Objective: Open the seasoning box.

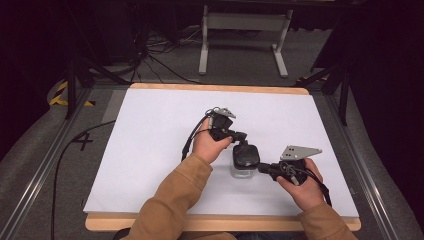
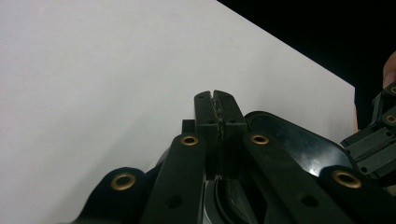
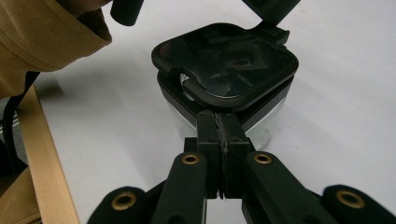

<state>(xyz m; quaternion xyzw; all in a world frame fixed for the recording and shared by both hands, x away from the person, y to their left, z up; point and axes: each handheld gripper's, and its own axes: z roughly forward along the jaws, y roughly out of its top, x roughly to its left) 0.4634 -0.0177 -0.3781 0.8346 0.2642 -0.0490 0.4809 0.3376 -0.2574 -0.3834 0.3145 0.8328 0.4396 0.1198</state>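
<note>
Pinching together at opposite edges of the black lid (image 3: 224,65), the left gripper (image 2: 215,100) and right gripper (image 3: 219,122) both show jaws closed tight. That lid sits on a clear box (image 1: 243,170) near the white table's (image 1: 150,150) front middle. Beyond lie grey carpet (image 1: 240,70), cables and a white stand (image 1: 245,22).

Tan sleeves (image 1: 175,192), black hand-held grippers, brass rivets (image 3: 190,159)

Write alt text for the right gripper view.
The right gripper's closed black jaws meet the near edge of a black lid on a clear square container standing on the white table. A tan sleeve fills the upper left corner.
</note>
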